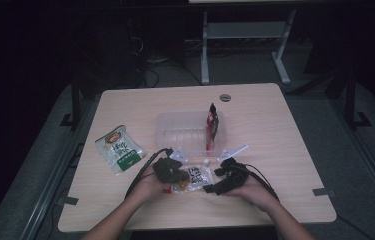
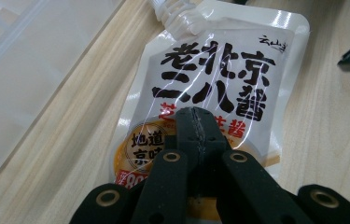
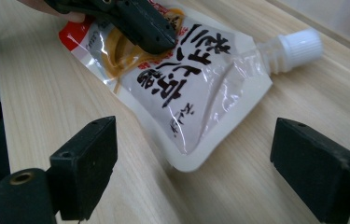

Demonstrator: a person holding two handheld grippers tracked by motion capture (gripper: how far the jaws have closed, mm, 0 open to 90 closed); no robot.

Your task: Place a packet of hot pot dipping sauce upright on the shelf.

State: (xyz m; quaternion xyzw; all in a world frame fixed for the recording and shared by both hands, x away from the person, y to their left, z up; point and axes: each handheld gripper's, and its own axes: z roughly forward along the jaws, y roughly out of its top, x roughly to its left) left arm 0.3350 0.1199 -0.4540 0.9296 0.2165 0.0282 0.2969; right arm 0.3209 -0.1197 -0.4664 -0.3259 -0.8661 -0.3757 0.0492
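Pouch: I see the white spouted sauce pouch (image 1: 198, 176) lying flat on the counter (image 1: 275, 150), near the front edge, just in front of the clear tray (image 1: 167, 131).
Spout: its white cap (image 3: 299, 44) points toward the tray.
Left claw: my left claw (image 2: 196, 122) is clenched, jaws tight together, tip pressing down on the pouch's printed orange lower half; nothing sits between the jaws.
Right claw: my right claw (image 3: 193, 172) is released, jaws spread wide, low over the counter just short of the pouch's bottom corner, not touching it.
Hands: both of my hands sit close together at the front of the counter, one on each side of the pouch.
Tray: a red packet (image 1: 212, 125) stands upright at its right end.
Elsewhere: a green and white bag (image 1: 119, 148) lies to the left, well apart from the pouch.
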